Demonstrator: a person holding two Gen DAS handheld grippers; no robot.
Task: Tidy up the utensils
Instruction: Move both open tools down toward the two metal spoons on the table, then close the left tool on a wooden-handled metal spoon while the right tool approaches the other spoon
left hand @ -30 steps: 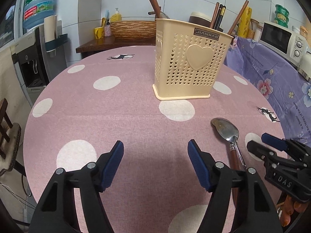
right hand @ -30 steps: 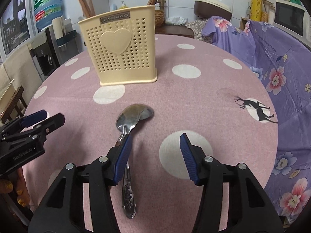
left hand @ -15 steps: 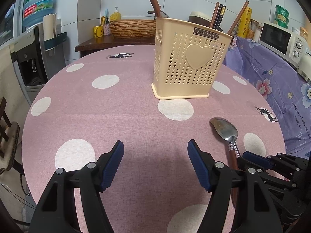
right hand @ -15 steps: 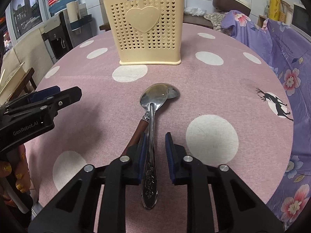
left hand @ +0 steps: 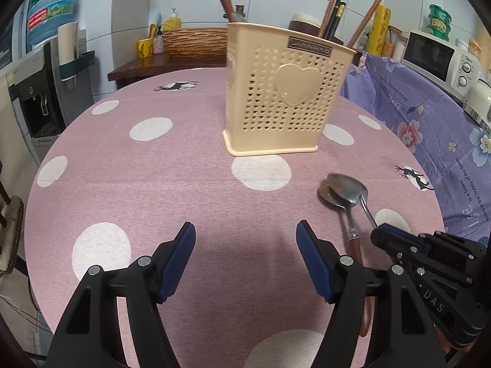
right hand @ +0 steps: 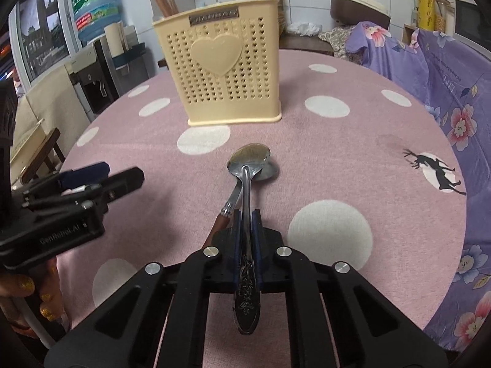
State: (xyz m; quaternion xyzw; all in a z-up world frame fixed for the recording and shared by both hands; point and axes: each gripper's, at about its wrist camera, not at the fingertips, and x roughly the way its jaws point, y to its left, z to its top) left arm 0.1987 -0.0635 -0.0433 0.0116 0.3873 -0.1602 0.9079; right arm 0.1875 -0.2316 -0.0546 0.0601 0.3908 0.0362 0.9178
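A cream perforated utensil holder point(left hand: 282, 104) point(right hand: 227, 76) stands on the pink dotted tablecloth with chopsticks point(left hand: 333, 18) in it. My right gripper point(right hand: 245, 214) point(left hand: 379, 234) is shut on the handle of a steel spoon point(right hand: 247, 165) point(left hand: 353, 188), lifted slightly off the cloth. A second spoon with a brown wooden handle point(right hand: 222, 225) point(left hand: 353, 239) lies under it on the table. My left gripper point(left hand: 245, 242) point(right hand: 101, 174) is open and empty, left of the spoons.
The round table point(left hand: 153, 168) drops off at its left and near edges. A purple floral cloth point(left hand: 429, 116) covers furniture at the right, with a microwave point(left hand: 438, 55) behind. A water dispenser point(left hand: 40, 92) stands at the left and a wicker basket point(left hand: 193, 43) on a wooden shelf behind.
My right gripper moved over the steel spoon's handle, closed on it and raised it a little. My left gripper stayed open and barely moved.
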